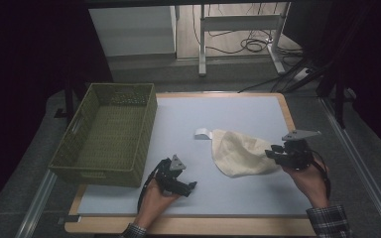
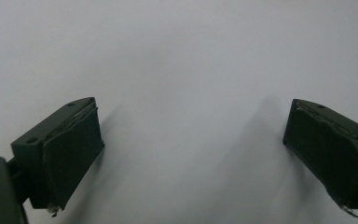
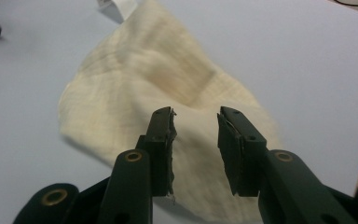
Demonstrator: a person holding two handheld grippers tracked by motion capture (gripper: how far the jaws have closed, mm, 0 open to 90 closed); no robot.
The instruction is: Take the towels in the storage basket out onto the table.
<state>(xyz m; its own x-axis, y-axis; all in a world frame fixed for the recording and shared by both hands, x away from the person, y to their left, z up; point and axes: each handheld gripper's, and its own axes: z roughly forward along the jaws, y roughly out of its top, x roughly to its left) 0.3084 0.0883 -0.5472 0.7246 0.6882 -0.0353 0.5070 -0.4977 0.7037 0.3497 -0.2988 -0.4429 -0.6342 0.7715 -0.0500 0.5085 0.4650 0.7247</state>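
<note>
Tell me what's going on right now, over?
Both grippers open, left gripper idle, right gripper over cloth. Cloth flat on table. Basket far left, nothing blocking.

The cloth (image 1: 240,152) is cream with a faint woven rib, and a white tag (image 1: 203,133) sits at its far corner. The basket (image 1: 110,130) is olive green wicker. The mat (image 1: 238,114) is pale blue-grey, edged in light wood. Both grippers (image 1: 277,150) are black. The sleeve (image 1: 328,220) looks dark plaid, possibly grey.
</note>
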